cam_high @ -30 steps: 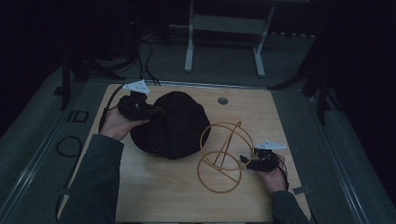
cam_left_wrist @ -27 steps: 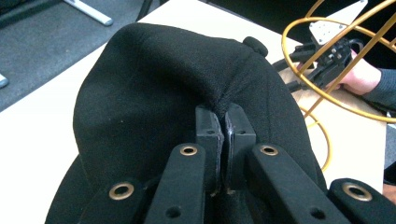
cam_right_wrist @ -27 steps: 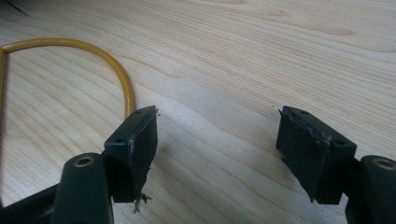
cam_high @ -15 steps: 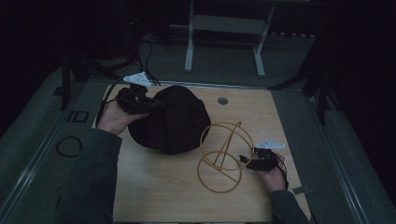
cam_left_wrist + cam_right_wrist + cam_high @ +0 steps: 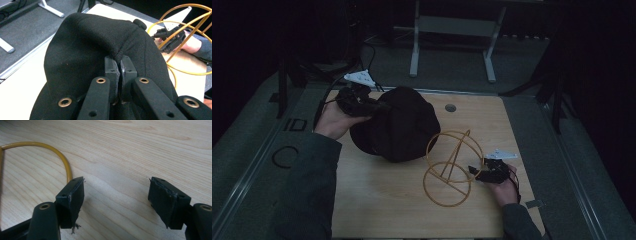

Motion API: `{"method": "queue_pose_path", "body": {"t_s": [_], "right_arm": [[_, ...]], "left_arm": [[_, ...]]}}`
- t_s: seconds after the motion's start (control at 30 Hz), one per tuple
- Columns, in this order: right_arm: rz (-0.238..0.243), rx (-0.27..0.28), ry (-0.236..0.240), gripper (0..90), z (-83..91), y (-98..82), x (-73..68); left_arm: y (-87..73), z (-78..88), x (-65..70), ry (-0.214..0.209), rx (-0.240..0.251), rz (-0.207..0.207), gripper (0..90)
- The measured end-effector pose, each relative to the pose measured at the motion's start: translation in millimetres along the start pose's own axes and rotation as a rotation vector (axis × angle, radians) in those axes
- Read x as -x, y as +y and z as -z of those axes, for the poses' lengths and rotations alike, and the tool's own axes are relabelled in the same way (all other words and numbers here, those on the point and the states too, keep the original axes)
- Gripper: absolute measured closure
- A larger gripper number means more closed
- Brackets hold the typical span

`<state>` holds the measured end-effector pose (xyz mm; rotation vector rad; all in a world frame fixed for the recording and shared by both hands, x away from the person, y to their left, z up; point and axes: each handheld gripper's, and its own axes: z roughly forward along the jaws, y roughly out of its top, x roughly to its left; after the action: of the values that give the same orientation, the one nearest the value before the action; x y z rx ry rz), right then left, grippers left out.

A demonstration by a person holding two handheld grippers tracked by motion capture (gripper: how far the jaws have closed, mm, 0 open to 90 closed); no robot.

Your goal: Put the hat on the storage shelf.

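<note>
A black fabric hat (image 5: 397, 127) lies on the wooden table (image 5: 377, 200), left of centre. My left gripper (image 5: 379, 106) grips its upper left edge, and the left gripper view shows the jaws pinching a fold of the hat (image 5: 87, 50) at the left gripper (image 5: 120, 62) tips. A gold wire stand (image 5: 452, 167) made of two rings and a post stands to the hat's right. My right gripper (image 5: 475, 171) rests on the table beside the stand, jaws wide apart with nothing between them. In the right gripper view, the right gripper (image 5: 116, 195) hovers over bare wood beside the stand's base ring (image 5: 50, 152).
A small round hole (image 5: 450, 107) sits in the table's far edge. Metal frame legs (image 5: 452, 45) stand on the floor beyond the table. A cable coil (image 5: 287, 157) lies on the floor at the left. Bare wood spreads across the table's near half.
My left hand has risen a little with the hat's edge in its jaws, lifting that side of the fabric. The right hand and the stand have stayed put.
</note>
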<state>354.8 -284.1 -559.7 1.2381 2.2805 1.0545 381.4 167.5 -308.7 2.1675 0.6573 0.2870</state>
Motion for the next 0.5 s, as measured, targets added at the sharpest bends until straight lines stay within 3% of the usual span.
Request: {"method": "queue_pose_path", "body": {"t_s": [0.5], "right_arm": [[-0.004,0.002,0.003,28.8,-0.1,0.1,0.2]], "left_arm": [[7.3,12.2,-5.7,0.016,0.014,0.019,86.3]]}}
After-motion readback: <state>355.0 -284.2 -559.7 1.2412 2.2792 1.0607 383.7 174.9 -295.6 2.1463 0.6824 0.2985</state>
